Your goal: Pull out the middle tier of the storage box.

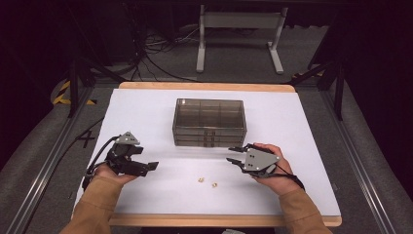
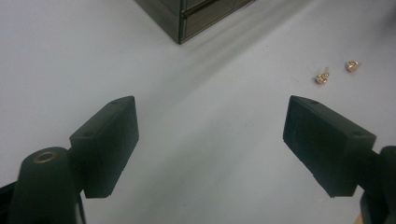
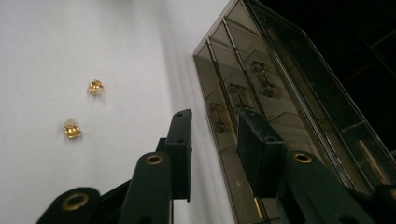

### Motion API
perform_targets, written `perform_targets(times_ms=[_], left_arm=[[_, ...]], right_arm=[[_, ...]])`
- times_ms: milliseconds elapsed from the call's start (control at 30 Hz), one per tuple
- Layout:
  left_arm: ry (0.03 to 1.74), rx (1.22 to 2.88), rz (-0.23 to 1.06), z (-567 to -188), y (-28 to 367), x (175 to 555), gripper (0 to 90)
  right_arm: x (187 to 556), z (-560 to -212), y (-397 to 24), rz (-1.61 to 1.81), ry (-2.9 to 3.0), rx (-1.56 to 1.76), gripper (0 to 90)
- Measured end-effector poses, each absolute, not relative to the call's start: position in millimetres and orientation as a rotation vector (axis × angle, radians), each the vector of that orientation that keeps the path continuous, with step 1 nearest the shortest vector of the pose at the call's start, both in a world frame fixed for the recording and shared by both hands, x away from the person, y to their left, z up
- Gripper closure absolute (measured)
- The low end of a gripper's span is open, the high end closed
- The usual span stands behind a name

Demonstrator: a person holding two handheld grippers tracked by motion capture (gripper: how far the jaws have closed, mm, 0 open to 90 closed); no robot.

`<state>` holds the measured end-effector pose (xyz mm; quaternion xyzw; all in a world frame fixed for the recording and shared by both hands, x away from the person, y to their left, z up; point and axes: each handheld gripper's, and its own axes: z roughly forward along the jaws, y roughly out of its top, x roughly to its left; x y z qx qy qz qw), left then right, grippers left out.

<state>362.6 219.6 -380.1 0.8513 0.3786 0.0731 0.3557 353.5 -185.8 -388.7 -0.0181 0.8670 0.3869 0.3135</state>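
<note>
Smoky see-through plastic, that's the little drawer box (image 1: 209, 117) sitting mid-frame in the high view, toward the far side of the white desk (image 1: 146, 107). The right hand-held gripper (image 1: 234, 155) is just in front of its lower right corner. Its jaws are partly apart with nothing between them, aimed at the drawer fronts (you can see the tiny handles (image 3: 239, 93) in the right gripper view).

My worry is that those handles are small and stacked close. A slightly off approach could grab the wrong drawer or just bump the front. The box looks light, so a pull might drag the whole thing forward rather than open a drawer.

The left hand-held gripper (image 1: 152, 166) is at lower left, jaws apart and empty, not bracing anything. The two gold bits (image 1: 200, 180) lie loose near the front edge, and a sliding box or a sleeve could easily scatter them.
</note>
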Motion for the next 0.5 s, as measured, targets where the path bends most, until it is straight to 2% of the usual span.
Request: perform_targets(times_ms=[500], left_arm=[[0.965,2.191,0.192,-379,216,367,18.8]], right_arm=[[342,-394,-177,0.830,2.189,-0.049,65.8]])
